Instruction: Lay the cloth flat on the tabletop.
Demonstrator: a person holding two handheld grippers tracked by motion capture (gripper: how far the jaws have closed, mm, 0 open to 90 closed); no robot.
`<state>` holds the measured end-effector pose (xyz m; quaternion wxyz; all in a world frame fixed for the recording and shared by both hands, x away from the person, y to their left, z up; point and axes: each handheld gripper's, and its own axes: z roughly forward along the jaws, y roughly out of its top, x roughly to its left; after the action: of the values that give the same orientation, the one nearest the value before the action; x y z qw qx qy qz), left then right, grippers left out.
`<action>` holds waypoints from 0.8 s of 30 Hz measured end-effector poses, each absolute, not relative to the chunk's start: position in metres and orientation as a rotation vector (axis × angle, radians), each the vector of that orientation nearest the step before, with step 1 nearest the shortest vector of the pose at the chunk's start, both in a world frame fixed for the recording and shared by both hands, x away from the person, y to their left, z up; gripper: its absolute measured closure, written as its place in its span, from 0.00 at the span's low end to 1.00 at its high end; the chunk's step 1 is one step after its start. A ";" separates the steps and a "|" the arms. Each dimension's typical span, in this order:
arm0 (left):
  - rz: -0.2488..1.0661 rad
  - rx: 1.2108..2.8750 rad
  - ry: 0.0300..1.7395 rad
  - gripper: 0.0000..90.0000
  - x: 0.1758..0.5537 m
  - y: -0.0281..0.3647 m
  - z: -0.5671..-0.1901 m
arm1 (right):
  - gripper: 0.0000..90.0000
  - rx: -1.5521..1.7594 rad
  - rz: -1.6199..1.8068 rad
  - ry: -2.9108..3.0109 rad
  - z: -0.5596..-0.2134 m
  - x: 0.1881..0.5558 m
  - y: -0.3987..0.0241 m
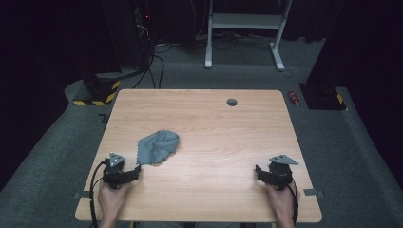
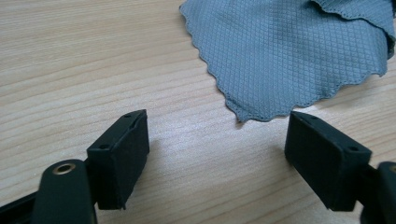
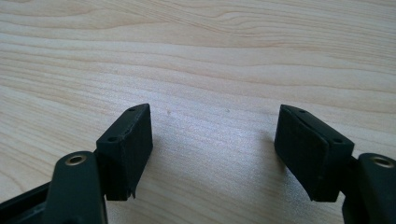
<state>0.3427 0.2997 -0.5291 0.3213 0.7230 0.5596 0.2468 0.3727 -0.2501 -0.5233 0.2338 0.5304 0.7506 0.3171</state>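
Observation:
A crumpled grey cloth (image 1: 158, 146) with a scalloped edge lies on the wooden table (image 1: 214, 123), left of the middle. My left gripper (image 1: 138, 171) rests near the front left, just short of the cloth's near corner, jaws open and empty. In the left gripper view the cloth (image 2: 289, 51) lies a little beyond the gripper (image 2: 217, 135), apart from the pads. My right gripper (image 1: 257, 170) sits at the front right, far from the cloth. Its jaws stand wide open over bare wood in the right gripper view, gripper (image 3: 215, 135) holding nothing.
A small grey round grommet (image 1: 232, 102) sits in the table near its far edge. Beyond the table, on the carpet, are a white desk frame (image 1: 244, 28), cables, a yellow-and-black striped base (image 1: 97, 92) and a red can (image 1: 294, 98).

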 end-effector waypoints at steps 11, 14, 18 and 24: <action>0.634 1.908 1.457 0.20 0.343 0.298 -0.529 | 0.31 1.458 0.871 2.061 -0.523 0.373 -0.250; 0.636 1.910 1.457 0.19 0.343 0.298 -0.529 | 0.31 1.458 0.871 2.060 -0.523 0.373 -0.250; 0.644 1.904 1.470 0.19 0.344 0.296 -0.529 | 0.31 1.456 0.871 2.061 -0.523 0.373 -0.250; 0.626 1.896 1.489 0.20 0.347 0.297 -0.527 | 0.31 1.457 0.870 2.060 -0.523 0.373 -0.250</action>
<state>0.3466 0.2974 -0.5272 0.3195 0.7213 0.5664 0.2383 0.3727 -0.2500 -0.5232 0.2338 0.5307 0.7504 0.3170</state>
